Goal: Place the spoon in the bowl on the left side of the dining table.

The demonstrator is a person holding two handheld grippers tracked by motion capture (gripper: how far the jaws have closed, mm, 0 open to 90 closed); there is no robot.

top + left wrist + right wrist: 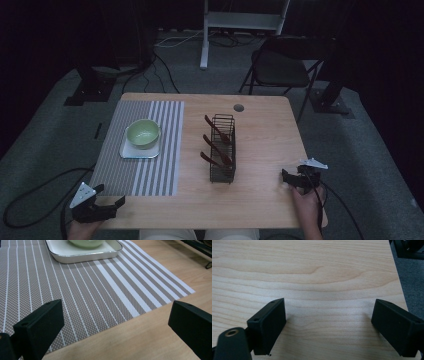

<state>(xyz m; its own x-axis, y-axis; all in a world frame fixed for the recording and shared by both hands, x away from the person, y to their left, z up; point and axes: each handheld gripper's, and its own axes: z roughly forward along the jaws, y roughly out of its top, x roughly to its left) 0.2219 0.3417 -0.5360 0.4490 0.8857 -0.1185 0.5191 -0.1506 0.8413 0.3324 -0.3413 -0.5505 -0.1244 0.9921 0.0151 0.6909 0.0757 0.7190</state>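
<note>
Right hand-held gripper (pixel 328 323) jaws wide apart, nothing between, low over bare wooden bench (pixel 312 272) near edge; grey floor (pixel 412 277) beyond.

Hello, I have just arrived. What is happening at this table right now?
A person sits at a light wooden table with a black two-jaw gripper in each hand, holding nothing. The left gripper hovers open at the near corner of the grey striped placemat; the right gripper is open near the table's right edge. A pale green bowl sits on a white square plate. Three dark brown spoons rest in a black wire rack.
</note>
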